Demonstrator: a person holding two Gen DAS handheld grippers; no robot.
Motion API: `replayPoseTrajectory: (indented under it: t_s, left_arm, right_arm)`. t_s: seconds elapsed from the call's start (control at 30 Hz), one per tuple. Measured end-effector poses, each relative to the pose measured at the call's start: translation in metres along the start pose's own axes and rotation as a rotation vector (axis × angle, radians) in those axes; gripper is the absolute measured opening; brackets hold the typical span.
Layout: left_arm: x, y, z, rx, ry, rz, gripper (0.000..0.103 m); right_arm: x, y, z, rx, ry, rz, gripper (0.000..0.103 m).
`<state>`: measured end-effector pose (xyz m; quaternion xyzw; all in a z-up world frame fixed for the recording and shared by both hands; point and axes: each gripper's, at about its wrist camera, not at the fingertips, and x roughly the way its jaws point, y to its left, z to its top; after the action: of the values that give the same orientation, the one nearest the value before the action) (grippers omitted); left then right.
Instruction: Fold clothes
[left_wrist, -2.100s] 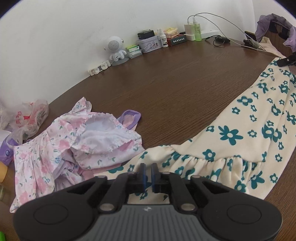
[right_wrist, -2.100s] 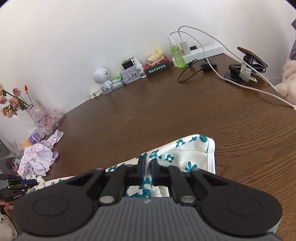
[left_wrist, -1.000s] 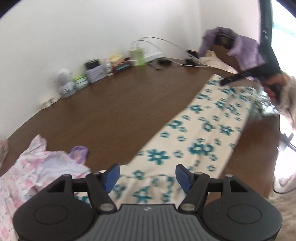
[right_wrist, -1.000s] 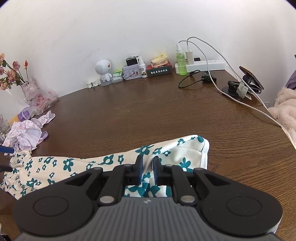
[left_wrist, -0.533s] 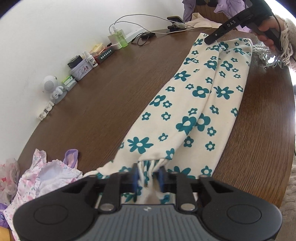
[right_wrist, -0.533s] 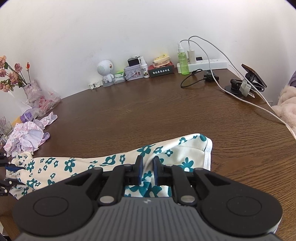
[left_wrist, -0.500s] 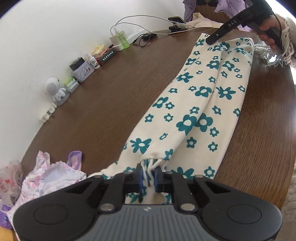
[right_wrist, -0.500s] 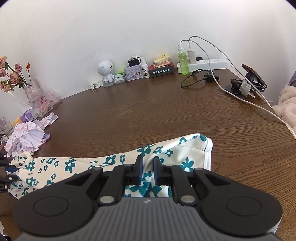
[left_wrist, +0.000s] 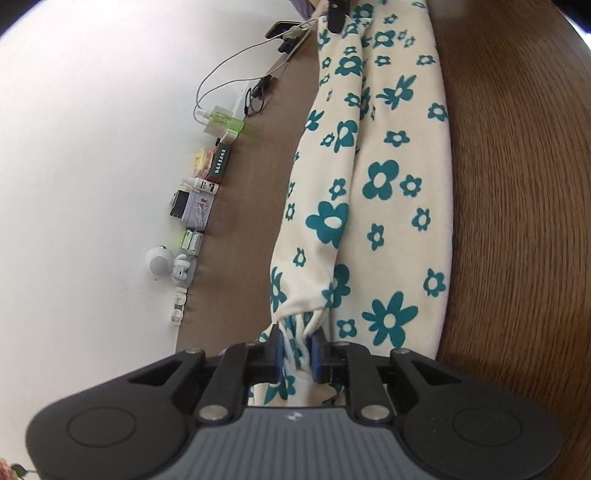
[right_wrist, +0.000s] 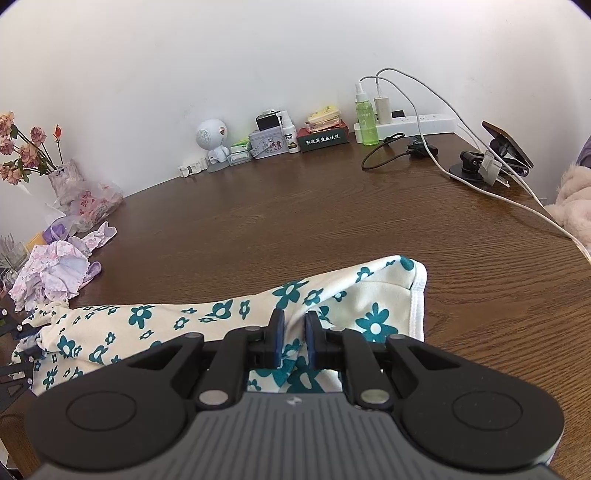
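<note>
The wooden table (right_wrist: 332, 206) carries the floral garment (left_wrist: 391, 206), stretched lengthwise between both tools. The left gripper (left_wrist: 297, 350) is clamped on the gathered hem; the right gripper (right_wrist: 293, 339) is clamped on a pinch near the white-edged opposite end. Risks, by judgement:

1. Excess tension pulls the bunched hem out of either narrow grip.
2. The raised long edge sags unevenly, so the fold lands skewed.
3. The pink clothes pile (right_wrist: 55, 273), just beside the left end, snags.
</note>
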<state>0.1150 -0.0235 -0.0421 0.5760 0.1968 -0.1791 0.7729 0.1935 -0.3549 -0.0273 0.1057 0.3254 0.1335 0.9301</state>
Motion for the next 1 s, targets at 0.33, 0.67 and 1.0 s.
replayPoseTrajectory:
  t_s: [0.33, 0.67, 1.0]
  left_arm:
    - [-0.029, 0.1, -0.045, -0.716, -0.055, -0.23, 0.051]
    - [0.028, 0.11, -0.065, -1.048, 0.096, -0.314, 0.029]
    - [0.023, 0.092, -0.073, -1.023, 0.09, -0.273, 0.028]
  right_arm:
    - [-0.004, -0.001, -0.001, 0.009, -0.006, -0.001, 0.011]
    - [-0.008, -0.001, -0.003, -0.015, -0.002, -0.02, 0.01]
    - [-0.013, -0.001, -0.011, -0.065, 0.03, -0.047, 0.009]
